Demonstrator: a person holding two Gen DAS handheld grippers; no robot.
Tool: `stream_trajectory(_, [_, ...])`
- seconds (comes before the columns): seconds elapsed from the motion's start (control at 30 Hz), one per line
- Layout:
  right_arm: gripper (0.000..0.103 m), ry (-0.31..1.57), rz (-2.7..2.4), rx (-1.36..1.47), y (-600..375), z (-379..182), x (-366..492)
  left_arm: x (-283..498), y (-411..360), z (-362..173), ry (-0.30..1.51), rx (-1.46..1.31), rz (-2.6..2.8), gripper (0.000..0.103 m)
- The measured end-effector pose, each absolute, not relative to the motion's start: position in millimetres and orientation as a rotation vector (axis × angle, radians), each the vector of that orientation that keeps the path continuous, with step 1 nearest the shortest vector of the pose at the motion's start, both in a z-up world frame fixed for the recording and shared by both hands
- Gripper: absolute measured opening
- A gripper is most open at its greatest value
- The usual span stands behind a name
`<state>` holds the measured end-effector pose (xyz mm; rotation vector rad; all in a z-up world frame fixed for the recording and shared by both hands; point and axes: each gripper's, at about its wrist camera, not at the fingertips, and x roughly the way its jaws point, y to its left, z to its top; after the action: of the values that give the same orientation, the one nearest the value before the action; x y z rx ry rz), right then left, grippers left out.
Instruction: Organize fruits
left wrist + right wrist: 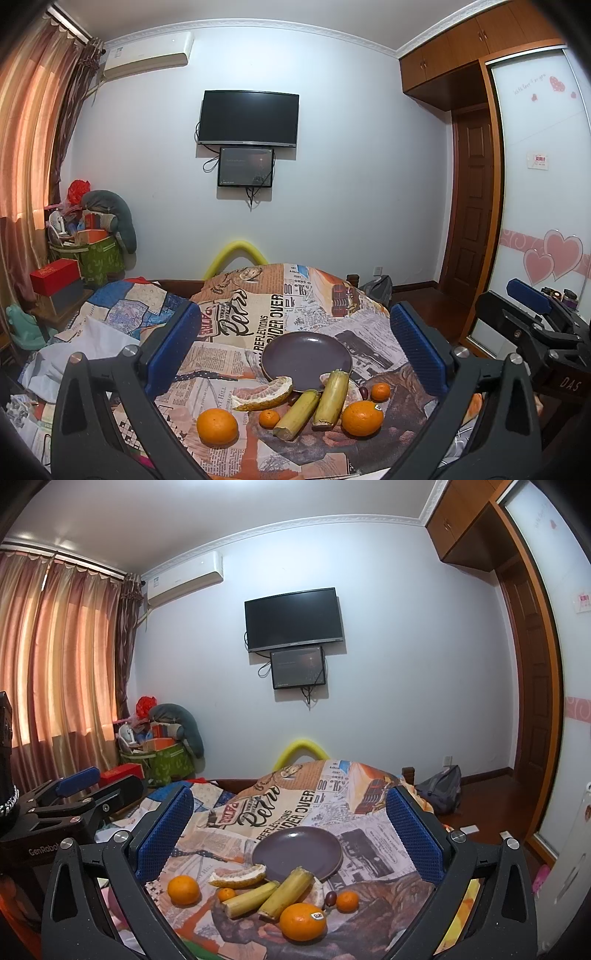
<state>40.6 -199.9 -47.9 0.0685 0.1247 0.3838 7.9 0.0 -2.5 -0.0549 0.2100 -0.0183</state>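
An empty dark purple plate sits on a table covered with a newspaper-print cloth. In front of it lie fruits: a large orange at left, a large orange with a sticker at right, two small tangerines, two yellow-green cane pieces, pomelo segments and a dark date. My left gripper is open and empty above the fruits. My right gripper is open and empty too.
The other gripper shows at the right edge of the left wrist view and at the left edge of the right wrist view. A cluttered bed lies left of the table. A backpack rests on the floor at right.
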Motion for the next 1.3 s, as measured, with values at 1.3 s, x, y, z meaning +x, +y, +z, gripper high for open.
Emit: stream_trajectory(1.3, [0.103,0.625,0.364,-0.039,-183,-146,137,119,107,-136,0.657,-0.111,0.095,0.099])
